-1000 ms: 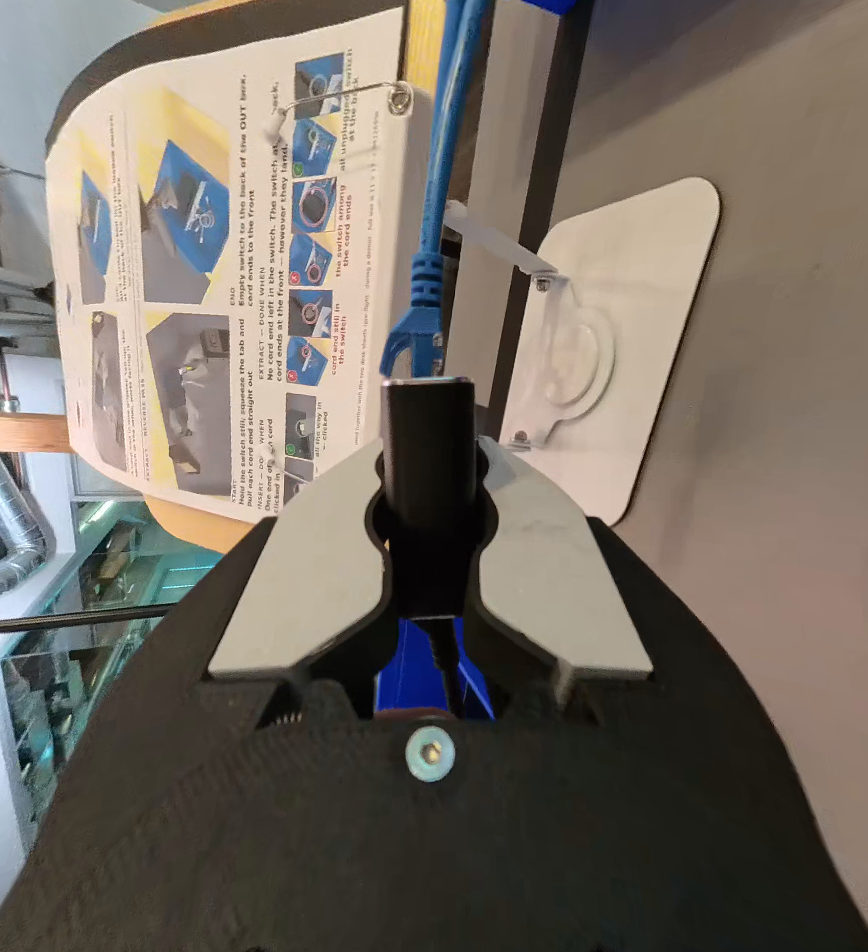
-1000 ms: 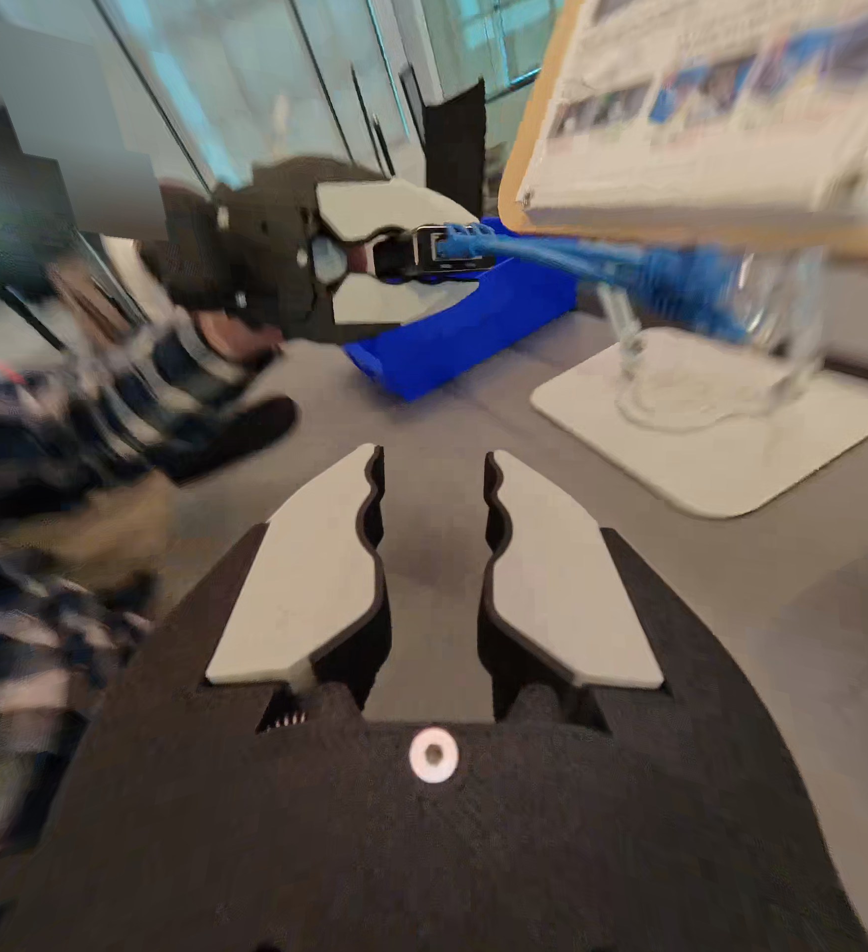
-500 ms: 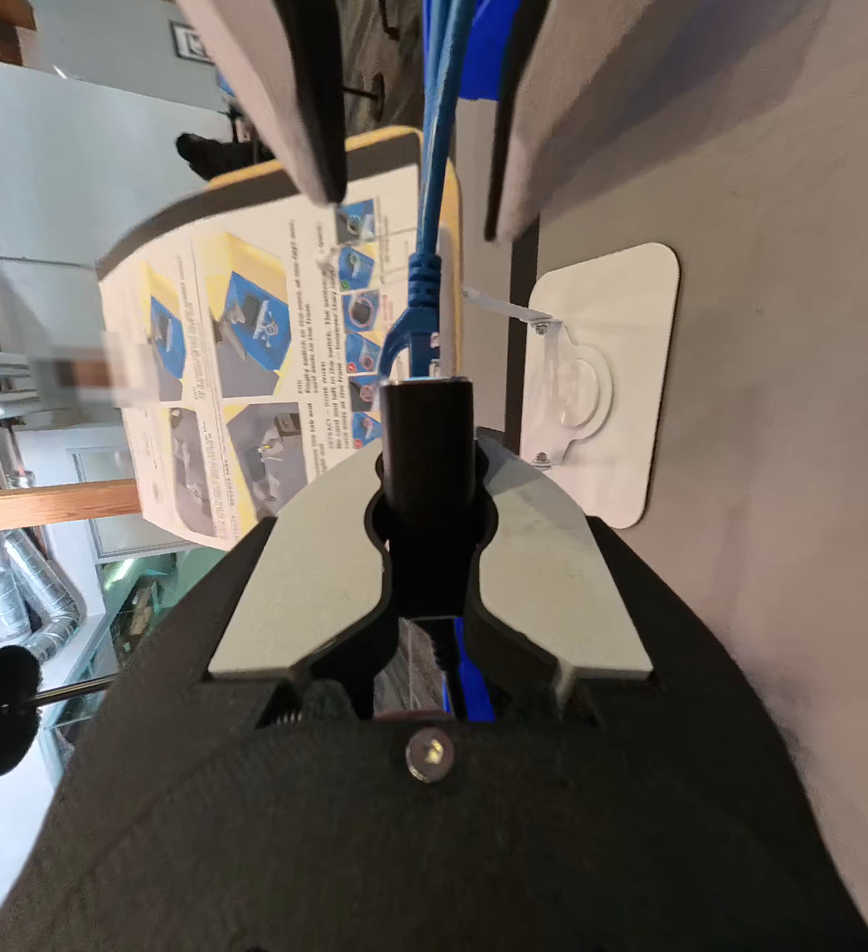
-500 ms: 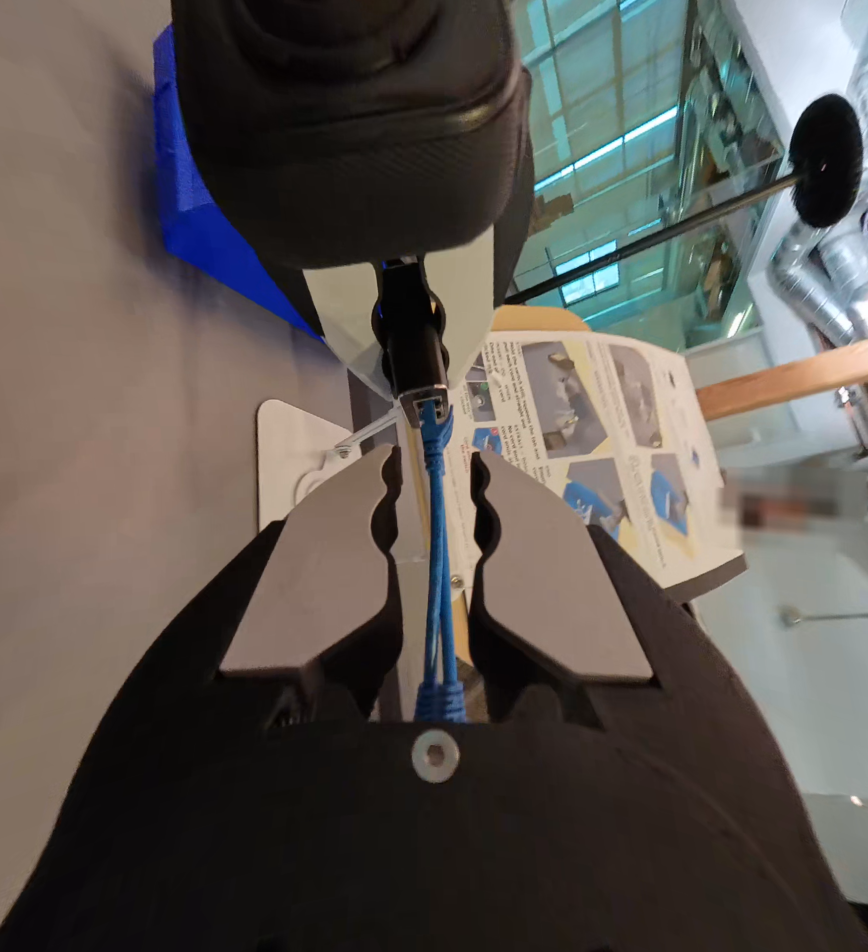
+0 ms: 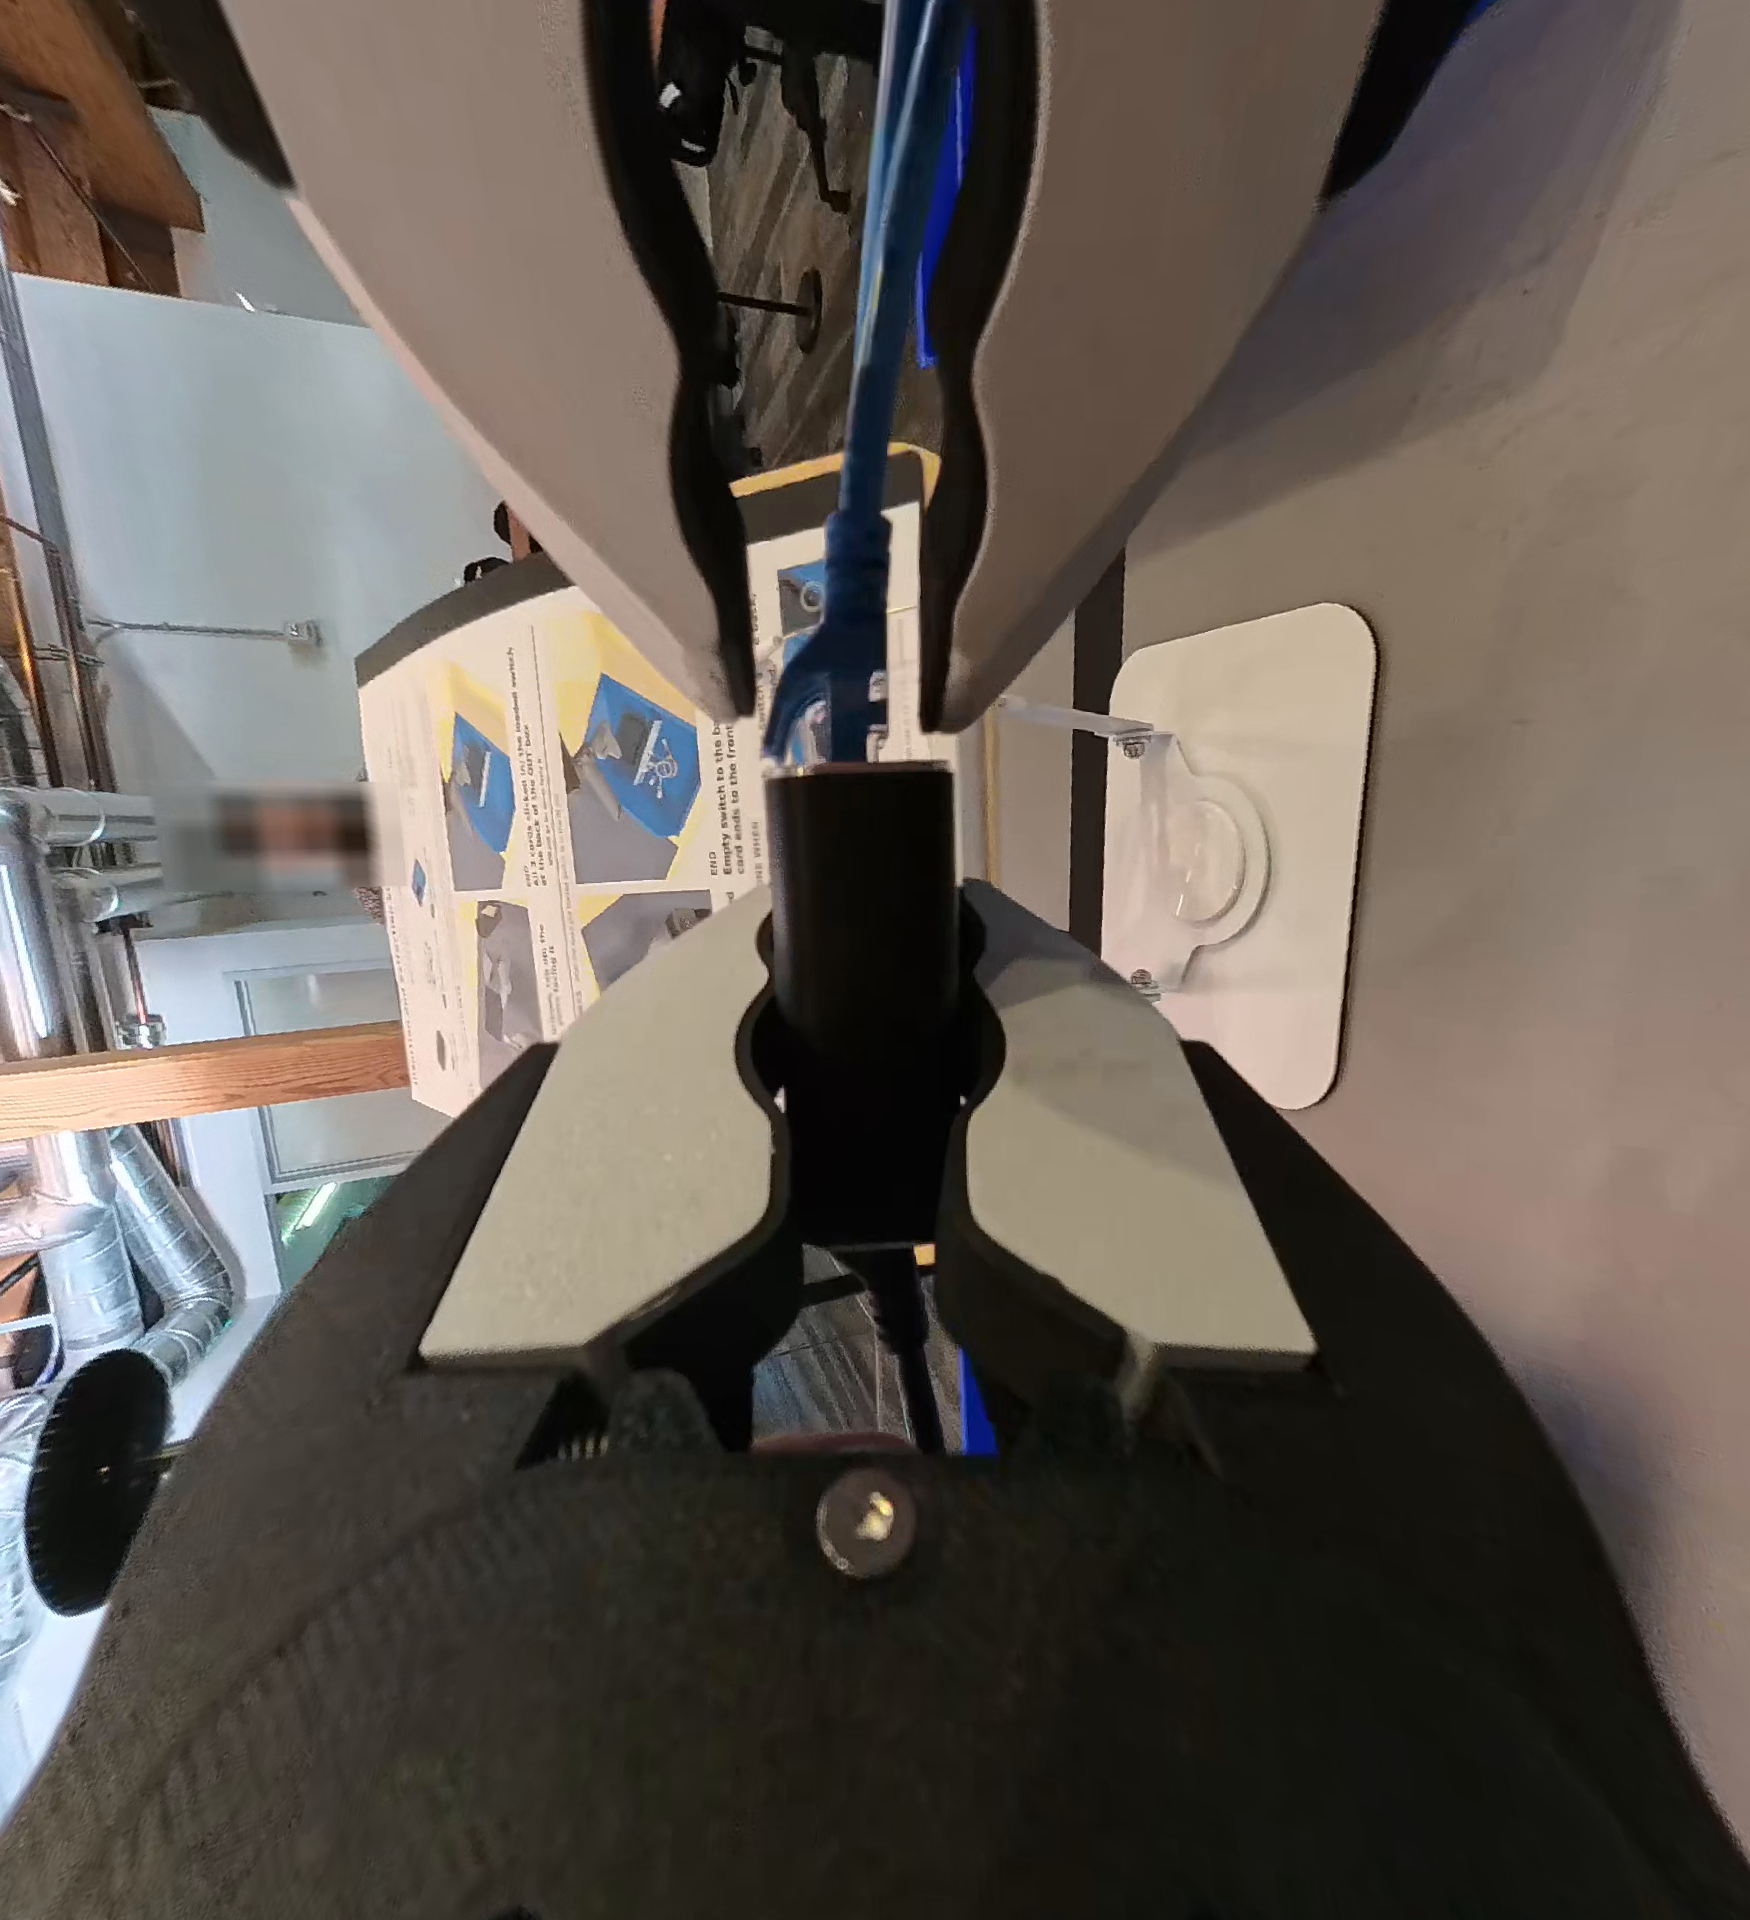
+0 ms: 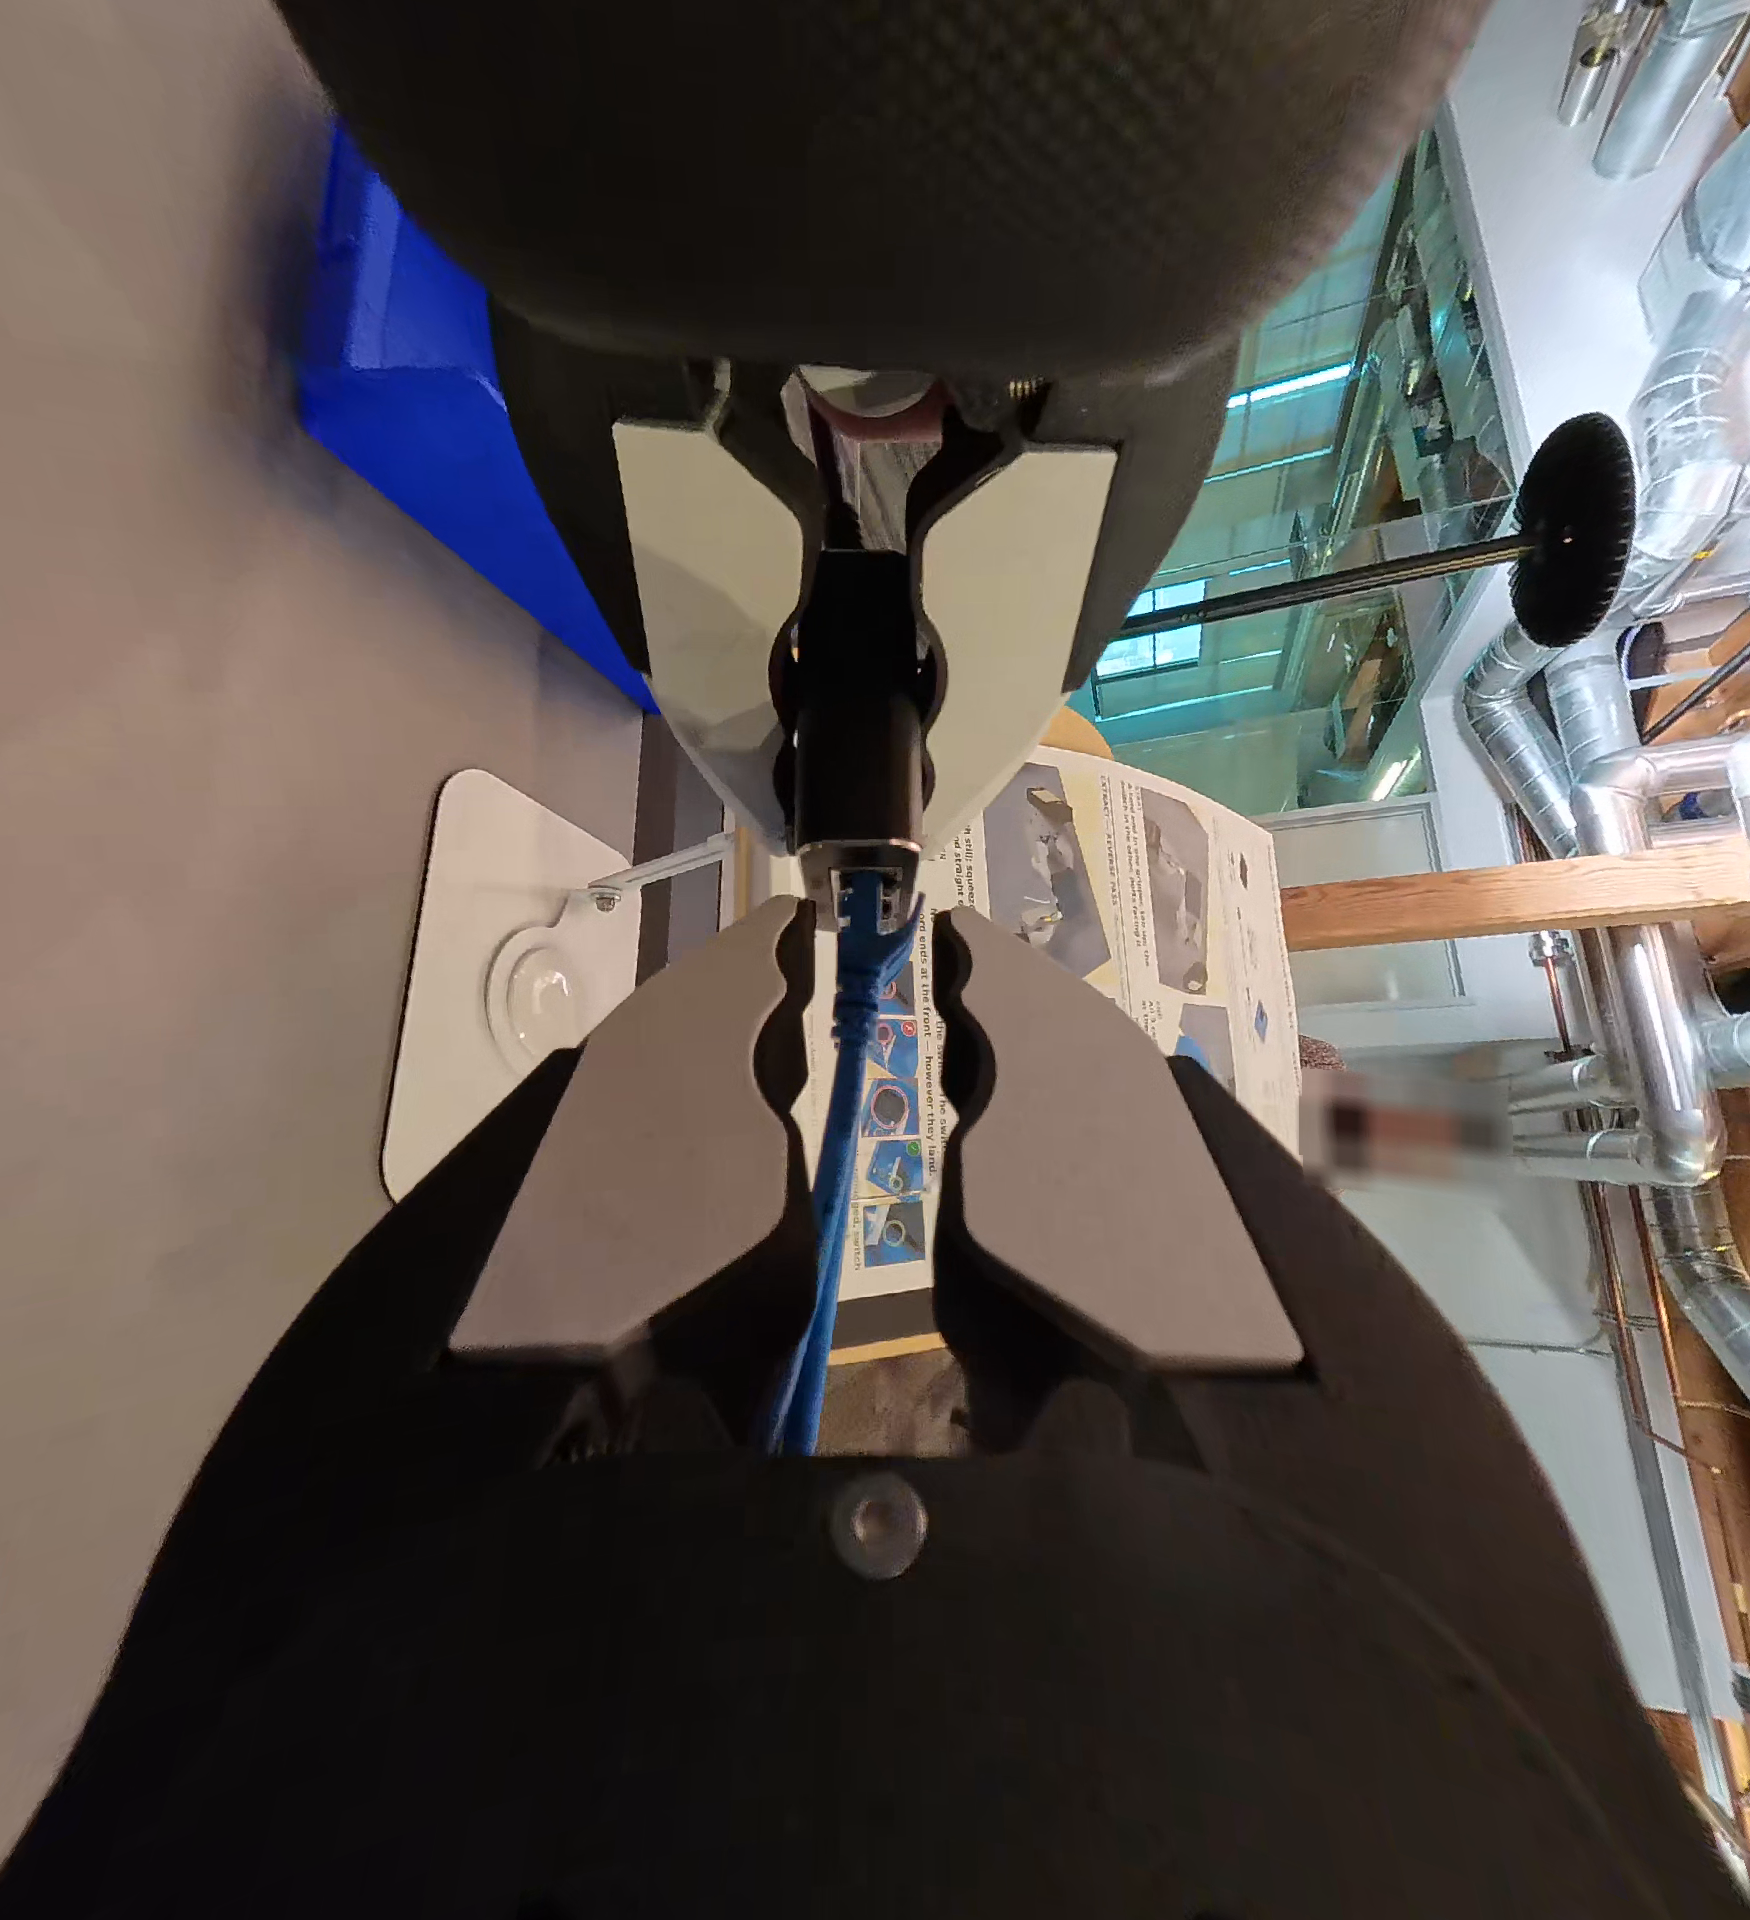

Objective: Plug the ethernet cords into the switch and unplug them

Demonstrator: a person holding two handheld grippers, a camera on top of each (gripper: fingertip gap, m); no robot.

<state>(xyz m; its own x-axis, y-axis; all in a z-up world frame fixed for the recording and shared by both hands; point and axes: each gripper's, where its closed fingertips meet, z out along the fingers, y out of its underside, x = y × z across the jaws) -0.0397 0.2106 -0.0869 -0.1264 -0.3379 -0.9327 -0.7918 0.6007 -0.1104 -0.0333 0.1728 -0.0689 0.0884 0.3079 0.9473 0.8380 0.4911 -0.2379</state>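
Between my right fingers (image 6: 938,935), apart and not yet pressing, runs the blue ethernet cord (image 6: 845,1091); beyond it, my left gripper (image 6: 855,810) clamps the black switch (image 6: 855,769). Pulling without squeezing the tab could jam the plug.

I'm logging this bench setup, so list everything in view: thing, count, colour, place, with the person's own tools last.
switch: one, black, clamped in the left tongs.
ethernet cord: one, blue, plugged into the switch's port, running back between the right tongs' fingers.
instruction sheet: one, white with yellow and blue pictures, on a tan board behind the switch.
stand base: one, white with a clear bracket, on the grey table.
bin: one, blue, on the table behind the left tongs.
left tongs: grey fingers, pressed on the switch.
right tongs: grey fingers, either side of the cord's plug, gaps visible.
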